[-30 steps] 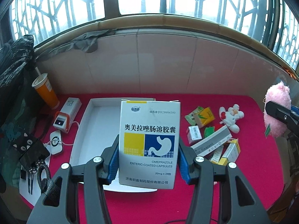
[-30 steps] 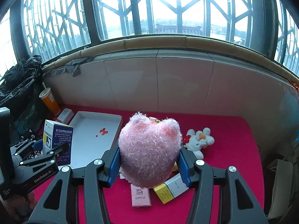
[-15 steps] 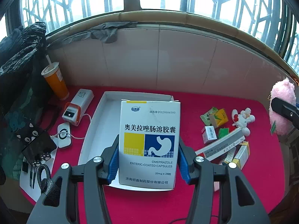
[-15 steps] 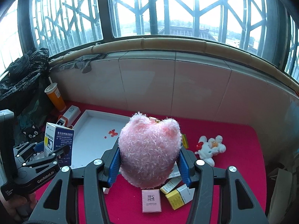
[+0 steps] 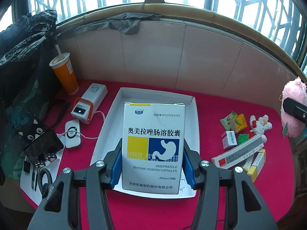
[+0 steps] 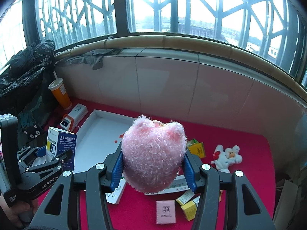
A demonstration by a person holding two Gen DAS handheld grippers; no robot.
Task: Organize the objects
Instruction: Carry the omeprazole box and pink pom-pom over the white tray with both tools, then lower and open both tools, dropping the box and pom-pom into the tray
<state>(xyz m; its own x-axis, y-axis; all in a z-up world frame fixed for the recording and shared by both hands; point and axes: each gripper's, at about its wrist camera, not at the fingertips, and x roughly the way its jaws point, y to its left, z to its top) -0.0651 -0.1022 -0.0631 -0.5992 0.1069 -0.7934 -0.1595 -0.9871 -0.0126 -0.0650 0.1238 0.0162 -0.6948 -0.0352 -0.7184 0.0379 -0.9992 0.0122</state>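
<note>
- Lettering on the medicine box (image 5: 153, 149) reads "OMEPRAZOLE ENTERIC-COATED CAPSULES", "20mg × 28"; the left claw (image 5: 153, 169) clamps it upright above the white tray (image 5: 193, 134).
- "GenRobot.AI" is printed on the left claw as seen from the right wrist.
- Right claw (image 6: 153, 169) is closed on a pink plush toy (image 6: 153, 153), which hides much of the red worktop (image 6: 249, 149).
- Loose small boxes (image 5: 241, 153) and a white plush doll (image 6: 227, 156) lie right of the tray; an orange cup (image 5: 64, 72) stands left.

A tray (image 5: 193, 118) is sitting mid-table, with a cup (image 5: 65, 74), power bank (image 5: 90, 103) and charging pad (image 5: 72, 134) lying to its left, and small boxes (image 5: 239, 153) and a plush doll (image 5: 260, 126) lying to its right
</note>
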